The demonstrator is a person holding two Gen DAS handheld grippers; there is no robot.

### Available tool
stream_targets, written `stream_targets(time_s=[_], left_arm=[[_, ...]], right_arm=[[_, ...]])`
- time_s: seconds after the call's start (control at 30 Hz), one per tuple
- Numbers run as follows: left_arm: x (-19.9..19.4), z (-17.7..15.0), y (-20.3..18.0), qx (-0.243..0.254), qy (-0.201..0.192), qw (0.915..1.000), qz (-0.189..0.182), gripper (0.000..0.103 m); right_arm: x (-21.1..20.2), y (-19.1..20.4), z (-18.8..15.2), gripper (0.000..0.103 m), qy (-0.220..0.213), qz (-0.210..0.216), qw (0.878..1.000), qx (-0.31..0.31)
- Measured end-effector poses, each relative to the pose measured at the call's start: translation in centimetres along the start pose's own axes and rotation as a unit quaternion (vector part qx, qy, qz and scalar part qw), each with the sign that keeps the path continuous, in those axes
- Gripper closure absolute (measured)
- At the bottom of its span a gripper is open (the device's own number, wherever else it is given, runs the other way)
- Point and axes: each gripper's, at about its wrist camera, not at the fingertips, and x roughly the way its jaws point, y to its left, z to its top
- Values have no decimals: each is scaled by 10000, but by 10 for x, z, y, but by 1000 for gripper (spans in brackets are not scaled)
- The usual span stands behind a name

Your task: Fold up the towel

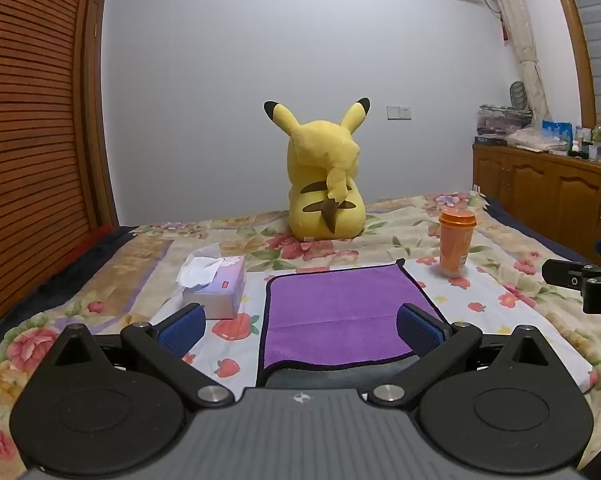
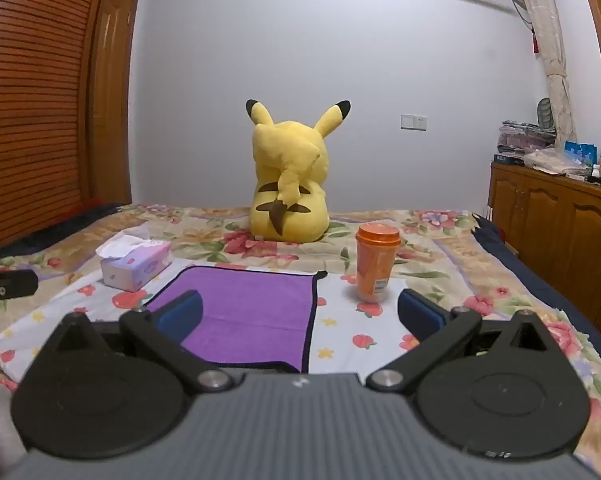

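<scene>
purple towel (image 1: 340,312) flat between spread fingers (image 1: 182,330)

A bed (image 1: 400,224) covered with a floral, strawberry-print sheet (image 2: 340,332) is seen carrying everything here. A purple towel (image 1: 340,312) with dark edging is laid flat on it, folded over with a crease across. A tissue box (image 1: 216,288) is parked just to its left, and an orange lidded cup (image 1: 456,242) is stood upright off its far right corner. Further back, a Pikachu plush (image 1: 326,188) is sat facing the wall.
</scene>
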Motion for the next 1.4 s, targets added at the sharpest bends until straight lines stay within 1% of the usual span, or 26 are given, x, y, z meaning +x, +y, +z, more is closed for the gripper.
stream_targets(time_s=[0.03, 0.3, 0.33, 0.37, 0.5, 1.4], left_arm=[[0, 0, 0, 10, -3, 10000, 5, 0], [0, 0, 0, 35, -14, 10000, 13, 0], [0, 0, 0, 35, -13, 10000, 12, 0], [0, 0, 0, 38, -20, 10000, 17, 0], [0, 0, 0, 43, -21, 10000, 19, 0], [0, 0, 0, 54, -40, 10000, 24, 0]], right_arm=[[0, 0, 0, 0, 23, -23, 10000, -86], [1, 1, -1, 0, 37, -14, 10000, -57], [1, -9, -1, 0, 11, -40, 10000, -33], [0, -9, 0, 0, 8, -30, 10000, -6], [2, -1, 0, 0, 10, -25, 10000, 4], [1, -3, 0, 0, 8, -35, 10000, 42]])
